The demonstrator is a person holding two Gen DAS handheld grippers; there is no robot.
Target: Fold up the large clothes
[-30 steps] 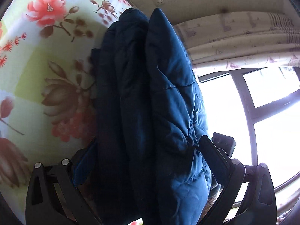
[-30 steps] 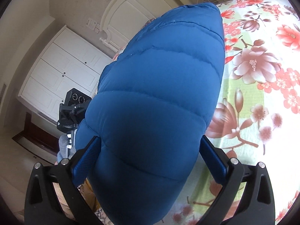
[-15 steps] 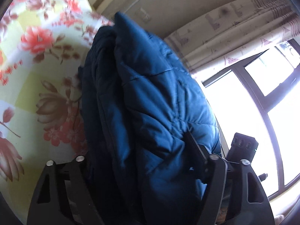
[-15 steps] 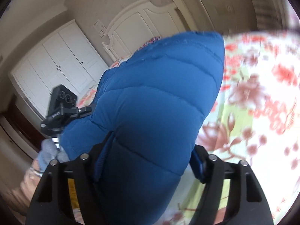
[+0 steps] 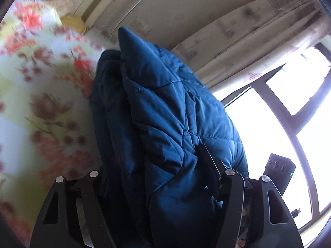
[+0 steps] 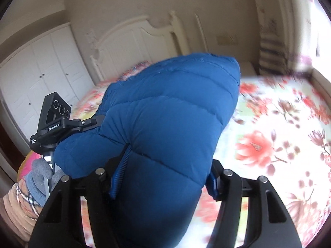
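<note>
A blue quilted puffer jacket [image 5: 165, 124] fills the middle of both wrist views. My left gripper [image 5: 157, 177] is shut on a thick bunched part of it, with the fabric bulging between its black fingers. My right gripper [image 6: 163, 175] is shut on another padded part of the jacket [image 6: 169, 124]. The jacket hangs lifted above the floral bedsheet [image 6: 269, 144]. The left gripper's body also shows in the right wrist view [image 6: 55, 122], held by a gloved hand.
The bed with its floral sheet [image 5: 41, 103] lies below. A white headboard [image 6: 132, 41] and white wardrobe doors [image 6: 37, 72] stand behind. A curtain [image 5: 248, 33] and a bright window [image 5: 279, 124] are at the right of the left wrist view.
Both grippers have closed tighter on the jacket and swung upward; the views now show more wall, headboard and window and less bedsheet. The jacket has been lifted with them.
</note>
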